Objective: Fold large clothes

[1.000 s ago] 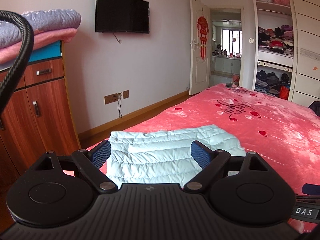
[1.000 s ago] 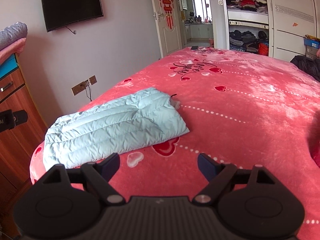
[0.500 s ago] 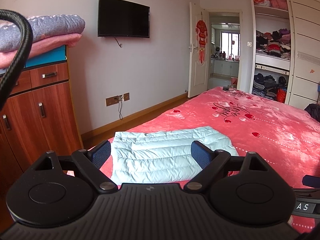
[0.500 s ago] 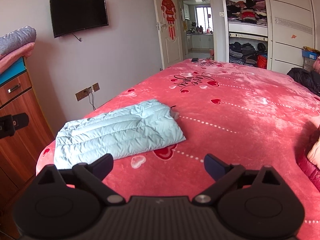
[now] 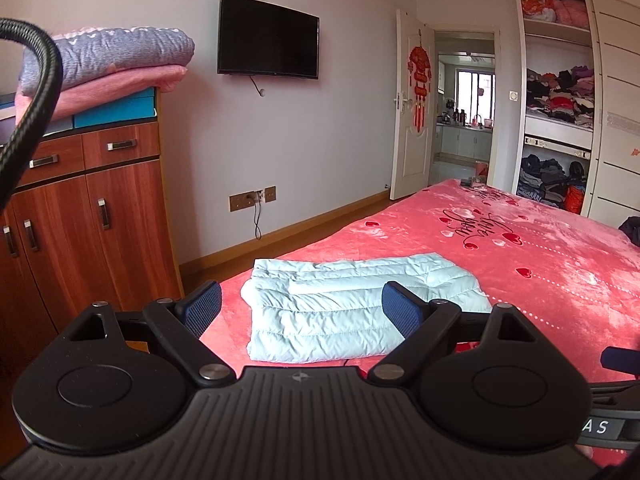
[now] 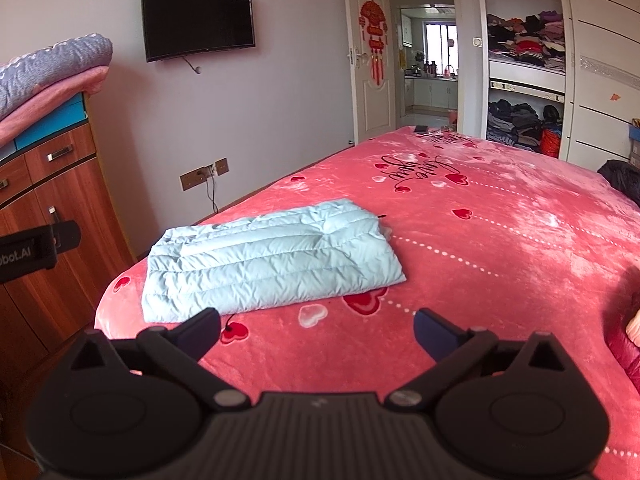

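A light blue quilted down jacket (image 5: 352, 304) lies folded into a flat rectangle near the corner of the pink bed (image 5: 540, 264). It also shows in the right wrist view (image 6: 272, 260). My left gripper (image 5: 302, 312) is open and empty, held above and short of the jacket. My right gripper (image 6: 316, 332) is open and empty, above the bedspread (image 6: 500, 240) in front of the jacket. Neither touches the jacket.
A wooden cabinet (image 5: 80, 216) with stacked blankets (image 5: 112, 60) stands left of the bed. A TV (image 5: 268, 38) hangs on the wall. An open door (image 5: 412, 116) and a wardrobe (image 5: 560, 120) full of clothes are at the back. A dark garment (image 6: 624, 176) lies at the bed's right edge.
Both grippers have pulled back and risen away from the jacket, which now looks smaller and farther. The jacket has not moved. Both grippers stay open.
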`<act>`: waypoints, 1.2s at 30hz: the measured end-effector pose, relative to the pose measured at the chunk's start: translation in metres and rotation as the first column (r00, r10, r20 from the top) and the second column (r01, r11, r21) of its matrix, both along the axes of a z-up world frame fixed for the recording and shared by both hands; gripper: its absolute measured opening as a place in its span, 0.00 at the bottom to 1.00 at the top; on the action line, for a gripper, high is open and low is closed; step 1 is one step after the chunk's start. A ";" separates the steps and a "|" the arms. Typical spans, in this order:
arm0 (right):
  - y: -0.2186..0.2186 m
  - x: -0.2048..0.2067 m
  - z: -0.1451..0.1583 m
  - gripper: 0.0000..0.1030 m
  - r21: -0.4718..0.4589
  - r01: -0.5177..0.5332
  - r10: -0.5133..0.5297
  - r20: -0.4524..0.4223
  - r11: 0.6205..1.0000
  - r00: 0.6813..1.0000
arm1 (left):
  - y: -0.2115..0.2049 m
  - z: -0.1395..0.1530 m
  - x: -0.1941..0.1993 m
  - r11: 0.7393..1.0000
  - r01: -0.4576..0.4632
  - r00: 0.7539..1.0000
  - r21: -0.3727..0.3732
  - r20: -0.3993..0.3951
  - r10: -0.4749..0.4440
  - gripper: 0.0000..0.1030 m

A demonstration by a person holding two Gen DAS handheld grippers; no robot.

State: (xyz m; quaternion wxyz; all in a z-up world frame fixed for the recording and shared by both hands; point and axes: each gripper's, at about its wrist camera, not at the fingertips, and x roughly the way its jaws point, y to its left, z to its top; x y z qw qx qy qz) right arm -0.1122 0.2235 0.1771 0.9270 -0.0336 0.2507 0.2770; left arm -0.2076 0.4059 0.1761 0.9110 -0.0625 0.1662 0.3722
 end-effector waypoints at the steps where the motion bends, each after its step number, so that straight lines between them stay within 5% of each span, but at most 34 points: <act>1: 0.002 -0.001 0.000 0.99 -0.003 -0.002 0.002 0.001 1.000 1.000 | 0.000 0.000 0.000 1.000 -0.004 1.000 -0.001 0.001 0.004 1.00; 36: 0.009 -0.004 -0.012 0.99 -0.024 -0.022 0.022 -0.009 0.999 1.000 | -0.006 -0.008 0.001 1.000 -0.008 0.999 -0.005 -0.032 0.008 1.00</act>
